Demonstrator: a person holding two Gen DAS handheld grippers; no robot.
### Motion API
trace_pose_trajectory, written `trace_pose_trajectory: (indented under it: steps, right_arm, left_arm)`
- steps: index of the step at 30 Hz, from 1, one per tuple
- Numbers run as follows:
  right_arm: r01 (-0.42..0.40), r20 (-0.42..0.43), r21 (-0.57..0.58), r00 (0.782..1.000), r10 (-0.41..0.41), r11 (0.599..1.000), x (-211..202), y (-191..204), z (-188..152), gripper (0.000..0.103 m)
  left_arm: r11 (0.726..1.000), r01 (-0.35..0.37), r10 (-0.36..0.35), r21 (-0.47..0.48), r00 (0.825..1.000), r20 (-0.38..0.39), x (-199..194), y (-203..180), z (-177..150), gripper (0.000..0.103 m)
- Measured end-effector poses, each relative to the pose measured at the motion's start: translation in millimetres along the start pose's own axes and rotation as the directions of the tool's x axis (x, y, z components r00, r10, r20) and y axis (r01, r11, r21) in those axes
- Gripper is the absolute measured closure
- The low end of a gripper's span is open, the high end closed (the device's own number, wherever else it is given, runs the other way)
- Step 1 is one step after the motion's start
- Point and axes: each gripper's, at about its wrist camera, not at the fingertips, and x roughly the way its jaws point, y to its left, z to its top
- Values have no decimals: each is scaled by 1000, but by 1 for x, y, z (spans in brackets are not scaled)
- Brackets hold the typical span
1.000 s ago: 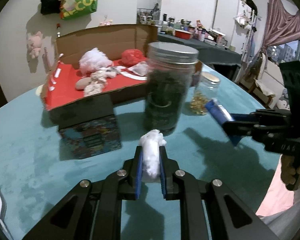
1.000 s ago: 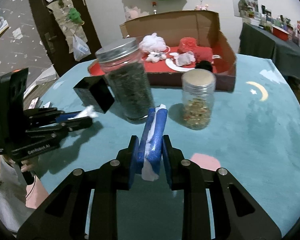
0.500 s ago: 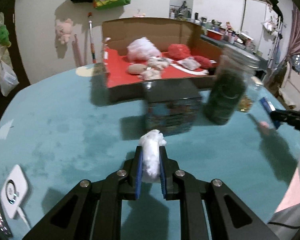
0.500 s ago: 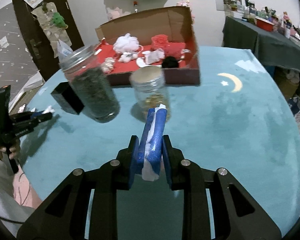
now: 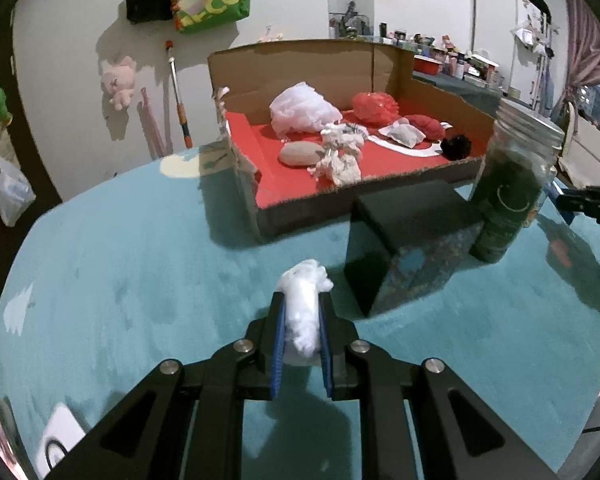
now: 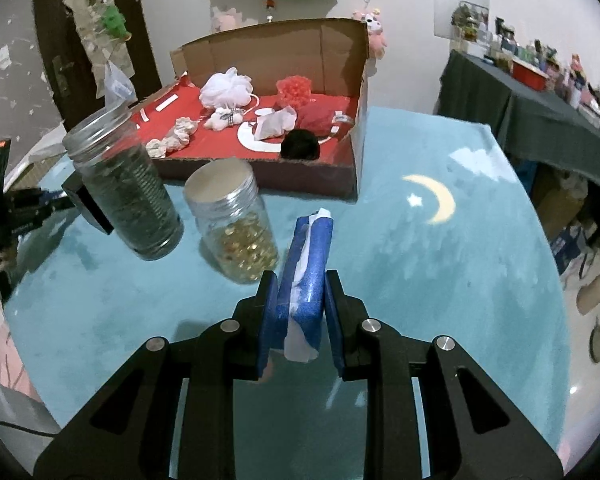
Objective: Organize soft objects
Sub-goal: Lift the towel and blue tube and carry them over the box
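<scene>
I am holding a fluffy white cotton wad [image 5: 305,312] pinched between the closed fingers of my left gripper [image 5: 302,336], above the teal fabric-covered tabletop [image 5: 140,264], with the open cardboard box with a red floor [image 5: 340,168] lying ahead of that gripper and slightly right. My right gripper [image 6: 302,312] is clamping a blue sponge strip with a white edge [image 6: 308,264], while a clear glass jar of golden beads [image 6: 236,224] and a taller glass jar of dark green material [image 6: 128,188] are standing just ahead-left of it.
</scene>
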Motion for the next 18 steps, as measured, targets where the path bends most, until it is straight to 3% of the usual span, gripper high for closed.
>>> trace_pose_trajectory:
  steps: [18]
  right_arm:
    - [-11, 7, -234, 1000, 13, 972, 13, 7, 66, 81]
  left_arm:
    - [988, 92, -99, 122, 994, 50, 8, 5, 66, 87]
